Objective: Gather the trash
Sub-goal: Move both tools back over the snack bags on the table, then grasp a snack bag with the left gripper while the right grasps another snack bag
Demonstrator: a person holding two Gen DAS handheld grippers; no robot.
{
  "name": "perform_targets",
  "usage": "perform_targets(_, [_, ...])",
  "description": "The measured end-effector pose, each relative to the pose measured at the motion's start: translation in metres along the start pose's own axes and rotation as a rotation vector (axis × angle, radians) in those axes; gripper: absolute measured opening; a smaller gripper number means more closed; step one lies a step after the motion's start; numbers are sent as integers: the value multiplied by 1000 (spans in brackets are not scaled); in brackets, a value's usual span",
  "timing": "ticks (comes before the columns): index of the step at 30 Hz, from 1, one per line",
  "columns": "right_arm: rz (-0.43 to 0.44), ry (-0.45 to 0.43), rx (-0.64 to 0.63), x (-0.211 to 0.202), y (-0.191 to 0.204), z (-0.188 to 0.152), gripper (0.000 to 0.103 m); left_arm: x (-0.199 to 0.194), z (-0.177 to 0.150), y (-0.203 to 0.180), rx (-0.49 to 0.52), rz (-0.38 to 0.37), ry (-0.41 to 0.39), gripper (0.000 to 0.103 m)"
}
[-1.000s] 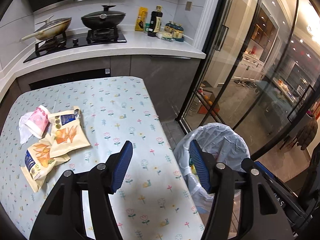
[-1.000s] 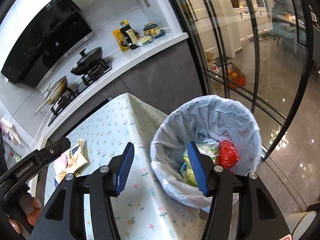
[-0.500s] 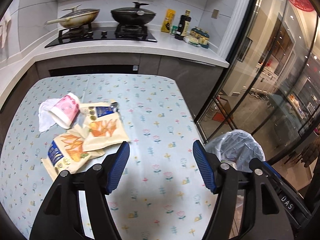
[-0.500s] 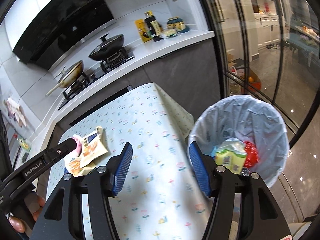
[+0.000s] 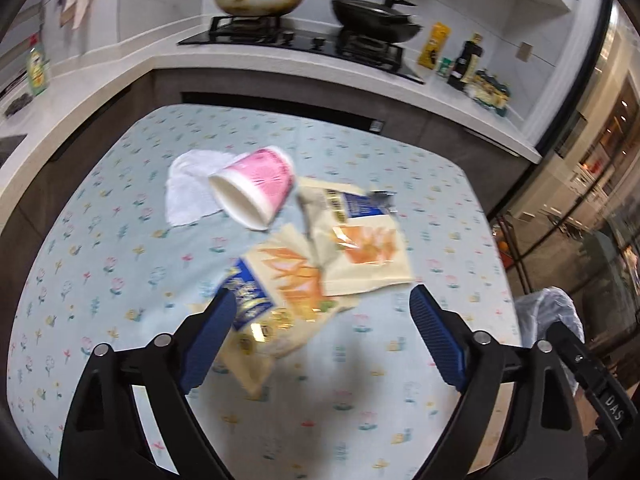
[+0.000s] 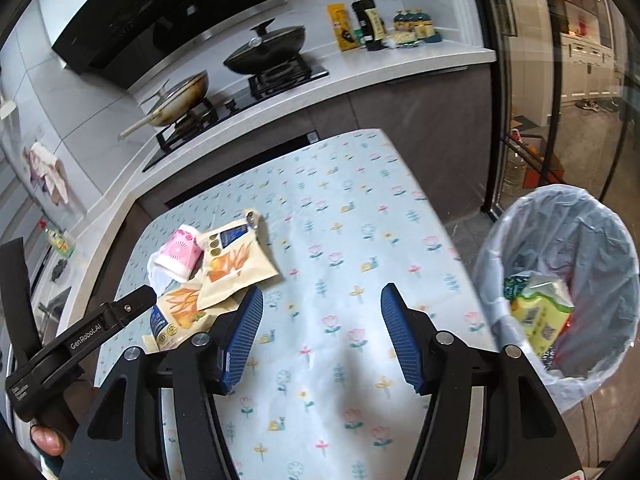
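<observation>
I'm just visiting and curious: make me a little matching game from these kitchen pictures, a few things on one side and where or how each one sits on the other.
Things:
1. pink cup
2. white tissue
3. trash bin
4. black pan

Places or states:
A. on the stove, lid on
B. on the floor beside the table, lined with a bag, wrappers inside
C. lying on its side on the table
D. flat on the tablecloth, partly under the cup

Pairs: 1-C, 2-D, 3-B, 4-A
</observation>
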State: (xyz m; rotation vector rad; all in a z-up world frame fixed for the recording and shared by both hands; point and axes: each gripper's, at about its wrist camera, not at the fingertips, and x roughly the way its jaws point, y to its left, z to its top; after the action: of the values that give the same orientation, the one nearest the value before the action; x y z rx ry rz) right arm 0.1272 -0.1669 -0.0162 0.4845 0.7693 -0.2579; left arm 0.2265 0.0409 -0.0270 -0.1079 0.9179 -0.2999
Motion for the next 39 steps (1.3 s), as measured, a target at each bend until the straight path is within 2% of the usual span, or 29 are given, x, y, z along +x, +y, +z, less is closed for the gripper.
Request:
perform_targets(8, [49,69,-15,60,36,5,69,36,1,57,-67,36,84,87])
perform_targets(17, [48,113,-62,126,68,28,73,78,-7,74,-92,23,179,88])
perform_targets(21, [23,144,-75,155,72,29,73,90,-8,75,-97,21,191,87])
perform_targets(26, [-4,187,-88,184,71,23,73,95,-9,66,-40,54,164,86])
perform_targets(29, [-3,171,-107,190,74,19,73,97,-11,61,-10,74,150,84])
perform_targets(31, [-5,167,-130,190,77,16,72,96,-11,59,2,77,144,79])
perform_targets(32, [3,165,-140,190,78,15,67,95,-11,57,6,73,142,77])
perform_targets(34, [6,164,-149,188,80,13,65,94,-11,54,12,57,146,63])
perform_targets(36, [23,168,-147,185,79,11,55,93,-10,51,17,40,152,54])
perform_targets(37, [29,172,-143,184,78,10,47,92,-9,49,20,30,156,49])
perform_targets(38, [34,174,-140,182,77,9,44,91,-10,47,24,19,160,45])
perform_targets(39, [37,172,-139,179,76,8,43,91,-10,44,27,9,164,36])
